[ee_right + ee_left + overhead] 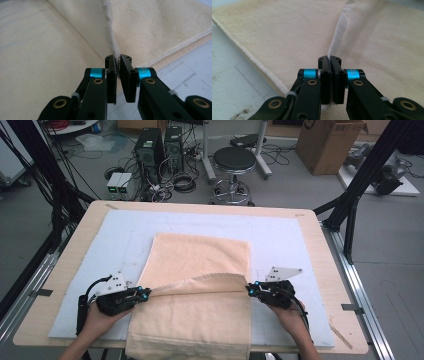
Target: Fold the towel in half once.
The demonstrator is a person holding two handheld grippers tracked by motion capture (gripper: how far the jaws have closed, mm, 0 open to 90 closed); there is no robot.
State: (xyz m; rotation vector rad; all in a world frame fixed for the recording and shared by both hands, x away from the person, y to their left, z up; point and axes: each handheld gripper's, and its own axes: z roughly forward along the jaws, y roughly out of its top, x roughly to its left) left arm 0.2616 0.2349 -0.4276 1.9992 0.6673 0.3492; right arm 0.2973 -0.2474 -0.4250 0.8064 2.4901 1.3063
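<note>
A peach towel (pixel 197 270) is spread over the pale mat (pixel 120 235) at the middle of the table (pixel 320 250), its near end hung over the near edge. A raised fold across it is pinched at the left border by the left tool (pixel 146 293) and at the right border by the right tool (pixel 250 289), both clamped on cloth.

We count one peach towel (pixel 195 270) on the table (pixel 320 245), with one pale blue mat (pixel 125 235) under it. Two grippers, left (pixel 145 294) and right (pixel 250 289), flank the towel. Beyond the table stand one round stool (pixel 234 159), two computer towers (pixel 160 147) and one cardboard box (pixel 327 142).
</note>
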